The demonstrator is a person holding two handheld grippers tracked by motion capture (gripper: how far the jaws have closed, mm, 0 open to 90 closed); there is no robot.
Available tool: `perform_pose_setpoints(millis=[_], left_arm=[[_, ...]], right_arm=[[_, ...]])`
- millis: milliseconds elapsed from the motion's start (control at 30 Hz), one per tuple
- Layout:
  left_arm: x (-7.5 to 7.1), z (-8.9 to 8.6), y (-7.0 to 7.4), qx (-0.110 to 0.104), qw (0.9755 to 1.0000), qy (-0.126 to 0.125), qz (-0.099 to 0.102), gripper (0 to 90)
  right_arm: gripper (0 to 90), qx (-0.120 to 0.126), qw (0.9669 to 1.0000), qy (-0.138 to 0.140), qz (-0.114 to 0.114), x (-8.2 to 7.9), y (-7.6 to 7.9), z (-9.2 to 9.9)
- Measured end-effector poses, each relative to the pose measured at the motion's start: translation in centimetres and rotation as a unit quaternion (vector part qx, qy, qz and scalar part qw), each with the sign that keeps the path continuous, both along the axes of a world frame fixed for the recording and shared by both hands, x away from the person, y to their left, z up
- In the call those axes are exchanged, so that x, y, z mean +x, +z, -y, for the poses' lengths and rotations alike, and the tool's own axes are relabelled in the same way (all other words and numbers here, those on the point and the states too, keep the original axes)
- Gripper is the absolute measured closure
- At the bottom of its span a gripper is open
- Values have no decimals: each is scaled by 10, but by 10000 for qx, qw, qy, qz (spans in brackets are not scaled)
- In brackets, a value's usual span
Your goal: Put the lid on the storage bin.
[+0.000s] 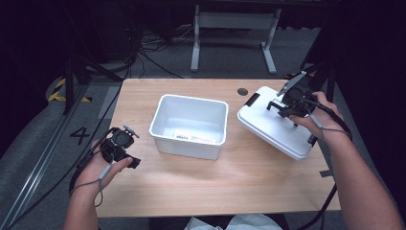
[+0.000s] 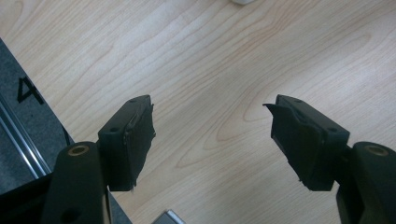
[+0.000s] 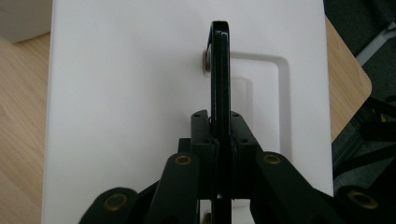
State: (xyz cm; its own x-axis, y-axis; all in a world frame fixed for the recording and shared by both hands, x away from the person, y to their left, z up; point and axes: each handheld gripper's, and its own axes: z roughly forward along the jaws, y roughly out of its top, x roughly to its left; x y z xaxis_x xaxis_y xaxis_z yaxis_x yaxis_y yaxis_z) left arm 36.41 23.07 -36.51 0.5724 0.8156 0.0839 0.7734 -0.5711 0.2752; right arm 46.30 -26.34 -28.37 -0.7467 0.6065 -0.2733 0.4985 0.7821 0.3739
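The right gripper has its jaws clamped on the black handle of the white lid. In the right gripper view the handle stands on edge, a thin dark bar running straight up between the two jaws, pinched at its near end, with the lid's recess behind it. In the high view the lid sits tilted at the right of the worktop, well apart from the open white bin at the centre. The left gripper hovers over bare wood near the worktop's left edge, its jaws wide apart with nothing between them
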Motion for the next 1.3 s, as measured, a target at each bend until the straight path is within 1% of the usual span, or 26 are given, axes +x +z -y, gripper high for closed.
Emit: perform_pose_setpoints(millis=[100, 167, 233, 267, 300, 367, 467, 533, 600, 667, 767, 867, 1000, 1067, 1100, 1233, 1300], left_arm=[[0, 1, 1, -78, 10000, -22, 11, 302], [0, -1, 2, -31, 10000, -31, -5, 303], [0, -1, 1, -27, 10000, 17, 6, 301], [0, -1, 1, -8, 10000, -5, -21, 301], [0, 0, 1, -38, 10000, -28, -7, 300], [0, 1, 1, -43, 10000, -71, -28, 300], [0, -1, 1, -59, 10000, -30, -1, 299], [1, -3, 2, -52, 10000, -19, -47, 300], [1, -4, 2, -63, 10000, 4, -23, 300], [1, -4, 2, -77, 10000, -8, -27, 301], [2, -3, 1, -74, 10000, -33, -34, 302], [2, -3, 1, -53, 9999, -83, -59, 302], [1, -5, 2, -86, 10000, -36, -25, 302], [0, -6, 2, -79, 10000, -50, -15, 304], [0, -6, 2, -79, 10000, -50, -15, 304], [-1, -5, 1, -64, 10000, -63, -32, 304], [-2, -6, 1, -95, 9999, -49, -7, 304]], right_arm=[[840, 17, 10000, 90, 8, 1, 5, -7], [840, 43, 9999, 144, 27, 2, 9, -12], [839, 52, 9998, 207, 61, 3, 13, -18], [840, 74, 9996, 247, 69, 4, 14, -21], [840, 84, 9996, 255, 67, 4, 16, -23], [840, 87, 9993, 344, 101, 5, 19, -31], [840, 125, 9986, 501, 104, 6, 25, -43], [840, 132, 9981, 591, 125, 6, 28, -51], [840, 154, 9975, 680, 134, 7, 31, -60], [840, 149, 9968, 776, 143, 8, 35, -69], [840, 216, 9959, 859, 179, 8, 39, -79], [840, 214, 9950, 959, 179, 8, 42, -90], [840, 165, 9937, 1098, 177, 9, 44, -104], [840, 179, 9932, 1134, 177, 9, 45, -110], [840, 179, 9932, 1134, 177, 9, 45, -110], [840, 226, 9918, 1249, 165, 11, 47, -121], [840, 221, 9911, 1302, 165, 12, 48, -126]])
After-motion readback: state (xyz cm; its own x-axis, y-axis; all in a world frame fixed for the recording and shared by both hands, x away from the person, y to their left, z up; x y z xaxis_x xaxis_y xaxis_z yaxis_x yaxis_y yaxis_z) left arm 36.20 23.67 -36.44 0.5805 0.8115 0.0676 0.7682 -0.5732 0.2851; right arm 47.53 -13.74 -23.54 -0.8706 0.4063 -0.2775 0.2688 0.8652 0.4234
